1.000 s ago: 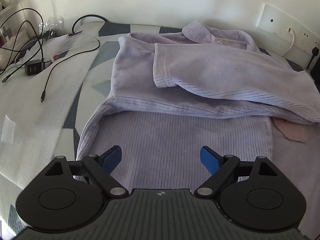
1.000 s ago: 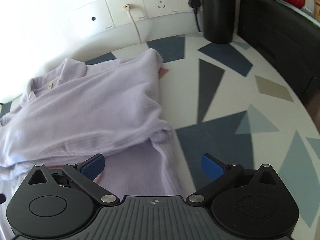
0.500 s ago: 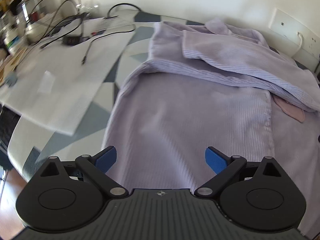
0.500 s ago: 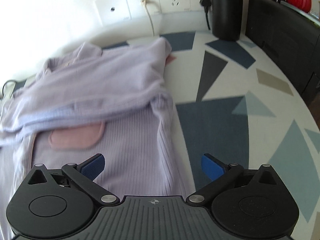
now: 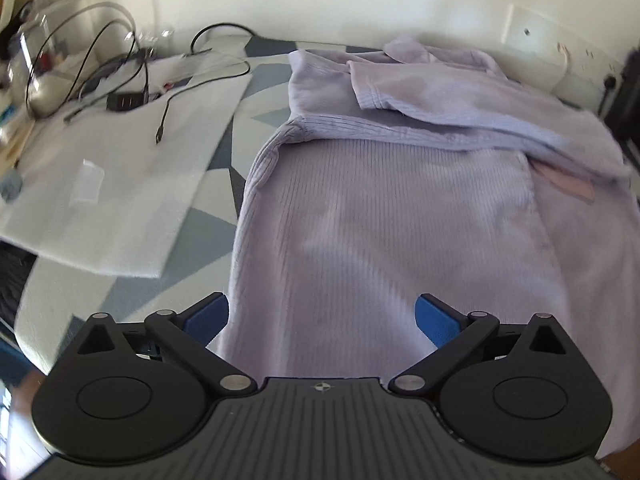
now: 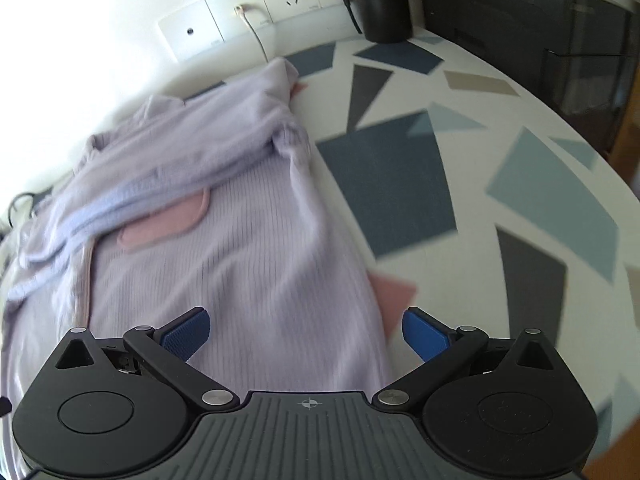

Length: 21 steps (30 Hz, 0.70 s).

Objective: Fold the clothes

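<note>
Right now I have both tools hovering over the pale lilac ribbed-knit garment (image 5: 392, 216), which lies spread lengthwise on the tabletop with the blue, grey and white geometric pattern (image 6: 400, 184). My left gripper (image 5: 322, 316) has its blue pads spread wide with nothing between them; the knit's near end runs straight ahead of those fingers and its long left edge sits just beyond the left pad. My right gripper (image 6: 306, 330) is equally wide and empty — the garment's right edge passes between its fingers, nearer the right pad, with bare table past it.

As for progress: both sleeves (image 5: 460, 100) lie crossed over the chest at the far end, well ahead of the fingers, so the width is already brought in. A small pink flap of fabric (image 6: 164, 228) peeks from under the folded sleeve. The long body is flat and at full length — so I judge what is left is bringing the near end up toward the collar. Whether the hem hangs off the table edge beneath my tools I cannot tell.

Off beyond my left fingers sit a white foam sheet (image 5: 120, 184) and loose black cables (image 5: 120, 52), clear of the cloth.
</note>
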### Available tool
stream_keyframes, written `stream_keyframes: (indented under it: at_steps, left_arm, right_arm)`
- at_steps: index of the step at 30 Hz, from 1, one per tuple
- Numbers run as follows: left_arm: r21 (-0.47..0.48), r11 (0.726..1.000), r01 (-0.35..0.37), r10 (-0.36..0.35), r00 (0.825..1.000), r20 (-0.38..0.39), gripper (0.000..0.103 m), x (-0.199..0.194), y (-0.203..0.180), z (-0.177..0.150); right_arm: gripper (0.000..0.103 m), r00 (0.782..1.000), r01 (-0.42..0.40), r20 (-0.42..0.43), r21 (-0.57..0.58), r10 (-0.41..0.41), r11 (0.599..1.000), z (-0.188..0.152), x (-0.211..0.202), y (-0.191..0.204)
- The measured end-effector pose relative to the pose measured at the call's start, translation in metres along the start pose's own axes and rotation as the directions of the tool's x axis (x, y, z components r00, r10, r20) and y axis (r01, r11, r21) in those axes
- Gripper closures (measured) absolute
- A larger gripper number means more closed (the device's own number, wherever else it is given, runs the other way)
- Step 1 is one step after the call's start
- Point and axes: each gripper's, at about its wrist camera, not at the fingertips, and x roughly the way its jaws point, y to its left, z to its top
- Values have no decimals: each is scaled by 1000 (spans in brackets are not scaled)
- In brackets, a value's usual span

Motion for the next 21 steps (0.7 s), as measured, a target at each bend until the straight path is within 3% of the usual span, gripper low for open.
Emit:
stream_keyframes:
  at_steps: [6, 11, 16, 21]
  left_arm:
    - [13, 995, 97, -96, 994, -50, 2, 19, 12, 0]
    - [32, 996, 80, -78, 996, -53, 1, 26, 10, -3]
    - [38, 997, 61, -60, 997, -39, 0, 27, 8, -6]
    - [44, 998, 43, -41, 999, -26, 0, 28, 7, -9]
  right_arm:
    - [1, 995, 95, 35, -79, -93, 992, -24, -8, 7]
    - [1, 996, 87, -12, -78, -88, 993, -27, 1, 2]
    - [1, 989, 143, 1, -154, -145, 978, -33, 8, 14]
    - [1, 983, 183, 28, -110, -181, 977, -34, 11, 18]
